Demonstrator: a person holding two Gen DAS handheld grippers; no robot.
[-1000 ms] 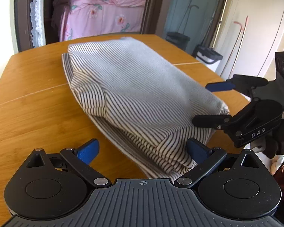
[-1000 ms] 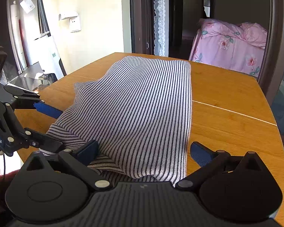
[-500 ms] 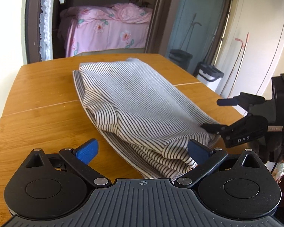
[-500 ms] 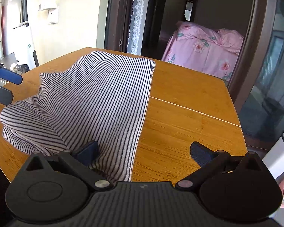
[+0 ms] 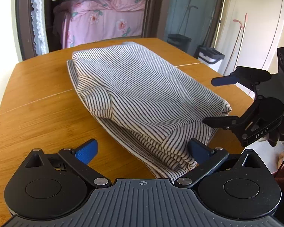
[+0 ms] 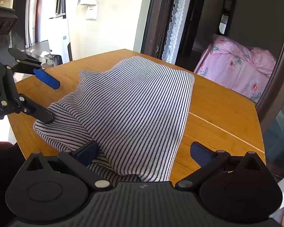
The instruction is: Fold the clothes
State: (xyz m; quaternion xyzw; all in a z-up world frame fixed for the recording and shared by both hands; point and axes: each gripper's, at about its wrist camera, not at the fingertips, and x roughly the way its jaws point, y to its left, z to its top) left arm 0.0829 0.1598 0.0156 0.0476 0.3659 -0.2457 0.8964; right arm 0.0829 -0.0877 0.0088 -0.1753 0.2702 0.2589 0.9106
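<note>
The black-and-white striped knit cloth garment (image 5: 142, 94) looks soft and matt; the orange-brown wooden counter (image 5: 37, 94) beneath it shows a smooth, faintly glossy grain.

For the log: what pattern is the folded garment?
Thin dark stripes on white garment, clearest in right wrist view.

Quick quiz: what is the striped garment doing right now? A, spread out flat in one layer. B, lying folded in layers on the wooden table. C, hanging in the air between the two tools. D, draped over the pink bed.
B: the striped garment lies on the wooden table, with stacked folded layers showing at its near edge.
</note>
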